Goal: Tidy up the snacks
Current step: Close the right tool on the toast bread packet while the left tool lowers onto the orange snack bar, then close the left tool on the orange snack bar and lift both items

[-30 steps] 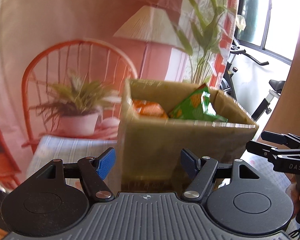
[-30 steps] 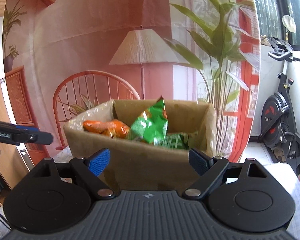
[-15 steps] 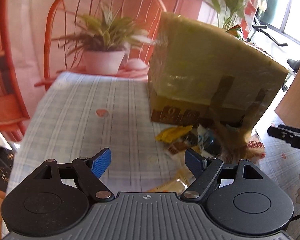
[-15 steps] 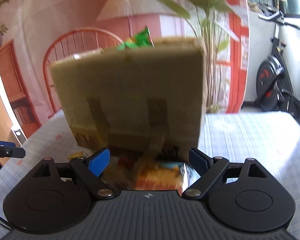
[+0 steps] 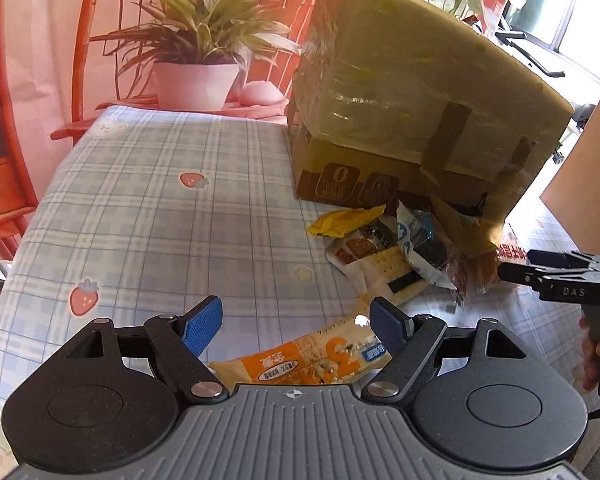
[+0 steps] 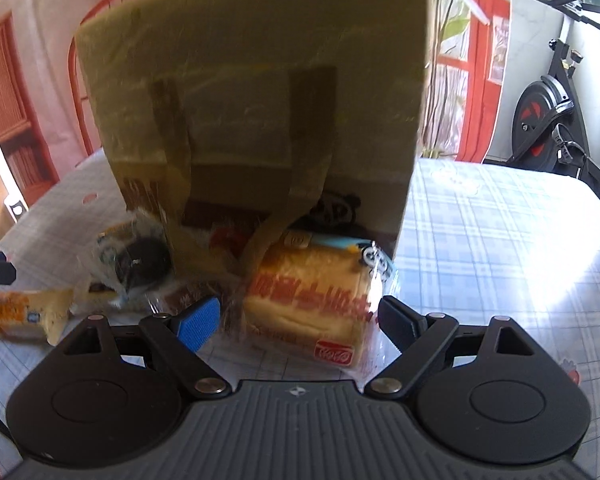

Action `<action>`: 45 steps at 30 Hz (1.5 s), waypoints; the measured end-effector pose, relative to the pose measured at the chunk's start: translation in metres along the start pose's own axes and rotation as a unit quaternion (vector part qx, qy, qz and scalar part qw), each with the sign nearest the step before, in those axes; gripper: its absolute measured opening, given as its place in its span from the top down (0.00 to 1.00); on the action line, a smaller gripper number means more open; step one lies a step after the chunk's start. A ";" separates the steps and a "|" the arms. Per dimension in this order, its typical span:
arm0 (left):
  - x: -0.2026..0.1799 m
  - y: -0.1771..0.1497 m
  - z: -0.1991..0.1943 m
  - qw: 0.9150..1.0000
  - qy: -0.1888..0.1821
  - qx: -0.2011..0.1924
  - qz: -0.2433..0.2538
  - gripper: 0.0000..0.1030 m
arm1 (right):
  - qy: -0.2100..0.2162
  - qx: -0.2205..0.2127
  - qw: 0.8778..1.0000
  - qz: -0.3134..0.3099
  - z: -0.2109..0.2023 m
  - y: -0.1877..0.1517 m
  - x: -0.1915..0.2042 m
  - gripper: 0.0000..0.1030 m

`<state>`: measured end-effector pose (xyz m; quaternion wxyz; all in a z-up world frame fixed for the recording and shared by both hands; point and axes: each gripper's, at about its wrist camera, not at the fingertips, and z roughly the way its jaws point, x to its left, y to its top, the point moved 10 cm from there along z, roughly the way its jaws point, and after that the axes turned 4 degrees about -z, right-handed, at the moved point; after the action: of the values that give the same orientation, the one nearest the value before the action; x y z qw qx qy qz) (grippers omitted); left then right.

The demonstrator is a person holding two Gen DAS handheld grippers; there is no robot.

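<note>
1. Now the cardboard box [image 5: 412, 112] stands on the checked tablecloth [image 5: 148, 216], its contents hidden.
2. Loose snack packets [image 5: 384, 252] lie at its base, toward six o'clock.
3. Left gripper [image 5: 296, 322] gapes empty over an orange packet [image 5: 300, 364].
4. Right gripper [image 6: 300, 320] is spread wide, a cake packet [image 6: 308, 300] between its jaws, unpinched.

Two black handheld claws, blue-padded

Left claw [image 5: 296, 322] and right claw [image 6: 298, 320]: ribbed grey body, round black side discs, silver pivot screws; "DAS" lettering at 3 o'clock in the left view.
</note>
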<state>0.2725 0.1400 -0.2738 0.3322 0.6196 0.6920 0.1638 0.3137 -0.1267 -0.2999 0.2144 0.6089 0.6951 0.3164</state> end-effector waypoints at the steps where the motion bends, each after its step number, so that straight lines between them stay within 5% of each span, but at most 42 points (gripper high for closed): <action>1: 0.000 -0.001 0.001 1.000 0.000 0.002 0.001 0.20 | -0.003 0.002 1.000 -0.003 0.002 0.000 0.000 0.14; 13: 0.003 -0.012 0.008 1.000 0.001 0.019 -0.003 0.20 | -0.020 0.023 0.999 0.014 0.031 0.009 -0.010 0.08; 20: 0.001 -0.014 0.010 1.000 -0.010 0.021 -0.006 0.20 | -0.018 0.019 1.000 0.007 0.020 0.003 -0.009 0.24; 45: -0.024 -0.040 0.006 0.997 -0.048 0.052 0.033 0.23 | -0.007 0.018 1.000 0.009 -0.020 -0.029 -0.010 0.24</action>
<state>0.2469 0.1084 -0.2975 0.3268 0.6660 0.6617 0.1087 0.2809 -0.1413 -0.3073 0.2052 0.6211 0.6937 0.3016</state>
